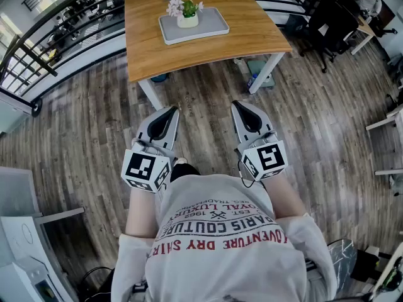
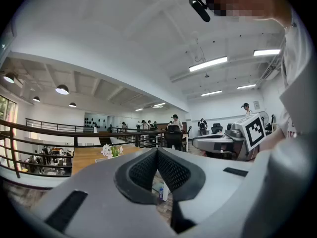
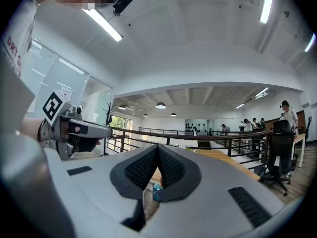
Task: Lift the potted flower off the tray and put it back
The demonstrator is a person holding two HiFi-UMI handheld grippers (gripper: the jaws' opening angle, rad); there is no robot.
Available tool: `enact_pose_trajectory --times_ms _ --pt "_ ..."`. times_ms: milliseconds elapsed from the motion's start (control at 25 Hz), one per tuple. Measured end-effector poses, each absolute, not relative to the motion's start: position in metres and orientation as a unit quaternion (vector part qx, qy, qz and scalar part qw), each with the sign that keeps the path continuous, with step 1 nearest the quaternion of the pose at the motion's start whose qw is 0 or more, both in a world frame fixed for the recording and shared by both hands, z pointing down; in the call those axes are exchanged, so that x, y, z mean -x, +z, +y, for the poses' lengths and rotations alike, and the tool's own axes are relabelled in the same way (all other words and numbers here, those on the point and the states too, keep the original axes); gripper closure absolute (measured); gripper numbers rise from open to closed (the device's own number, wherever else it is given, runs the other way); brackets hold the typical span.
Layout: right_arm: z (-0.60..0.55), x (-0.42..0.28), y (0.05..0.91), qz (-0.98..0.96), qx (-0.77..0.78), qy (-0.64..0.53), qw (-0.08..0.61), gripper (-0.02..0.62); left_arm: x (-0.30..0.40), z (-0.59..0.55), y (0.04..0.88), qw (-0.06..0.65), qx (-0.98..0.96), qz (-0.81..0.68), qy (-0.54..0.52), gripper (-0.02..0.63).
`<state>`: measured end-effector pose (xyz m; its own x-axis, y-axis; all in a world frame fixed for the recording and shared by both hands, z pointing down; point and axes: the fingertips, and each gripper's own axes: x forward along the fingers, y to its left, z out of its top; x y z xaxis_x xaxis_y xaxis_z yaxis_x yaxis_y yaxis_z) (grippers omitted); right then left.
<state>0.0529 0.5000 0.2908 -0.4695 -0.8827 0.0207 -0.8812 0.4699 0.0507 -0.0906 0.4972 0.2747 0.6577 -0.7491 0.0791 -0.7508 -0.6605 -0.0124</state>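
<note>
The potted flower (image 1: 186, 12), white blooms and green leaves in a small white pot, stands on the grey tray (image 1: 208, 25) on the wooden table (image 1: 252, 36) at the top of the head view. Both grippers are held level close to the person's body, well short of the table. The left gripper (image 1: 172, 109) is shut with nothing in it, its tips meeting. The right gripper (image 1: 237, 104) is shut and empty too. In the left gripper view the flower (image 2: 111, 151) shows small, far beyond the closed left gripper (image 2: 157, 150). The right gripper (image 3: 158, 147) points at the table's edge (image 3: 223, 157).
A wood-plank floor lies between me and the table. A small bottle (image 1: 255, 80) stands by the table's right leg. A black railing (image 1: 56, 43) runs along the left. A black office chair (image 1: 327, 17) stands at the right, and white furniture (image 1: 25, 231) at lower left.
</note>
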Motion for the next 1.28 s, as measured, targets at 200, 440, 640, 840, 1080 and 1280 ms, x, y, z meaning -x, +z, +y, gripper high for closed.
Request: enact_pose_trajectory --times_ms 200,440,640,840,1080,1280 --pt "0.498 -0.052 0.288 -0.861 -0.508 -0.021 0.022 0.569 0.089 0.497 0.274 0.013 -0.909 -0.414 0.035 0.594" --pt "0.500 -0.056 0.287 -0.863 -0.505 -0.019 0.011 0.569 0.085 0.500 0.273 0.012 -0.909 -0.416 0.028 0.594" --pt "0.502 -0.058 0.284 -0.875 -0.483 -0.023 -0.010 0.566 0.081 0.497 0.276 0.019 -0.907 -0.420 0.024 0.594" --pt "0.496 -0.058 0.280 -0.878 -0.474 -0.061 -0.006 0.200 0.074 0.492 0.283 0.029 -0.908 -0.417 0.031 0.594" --pt "0.466 -0.065 0.287 -0.874 -0.484 -0.050 -0.010 0.133 0.074 0.466 0.294 0.040 -0.905 -0.423 0.038 0.594" --pt "0.417 -0.067 0.297 -0.872 -0.488 -0.029 -0.009 0.133 0.073 0.423 0.304 0.049 -0.905 -0.420 0.045 0.594"
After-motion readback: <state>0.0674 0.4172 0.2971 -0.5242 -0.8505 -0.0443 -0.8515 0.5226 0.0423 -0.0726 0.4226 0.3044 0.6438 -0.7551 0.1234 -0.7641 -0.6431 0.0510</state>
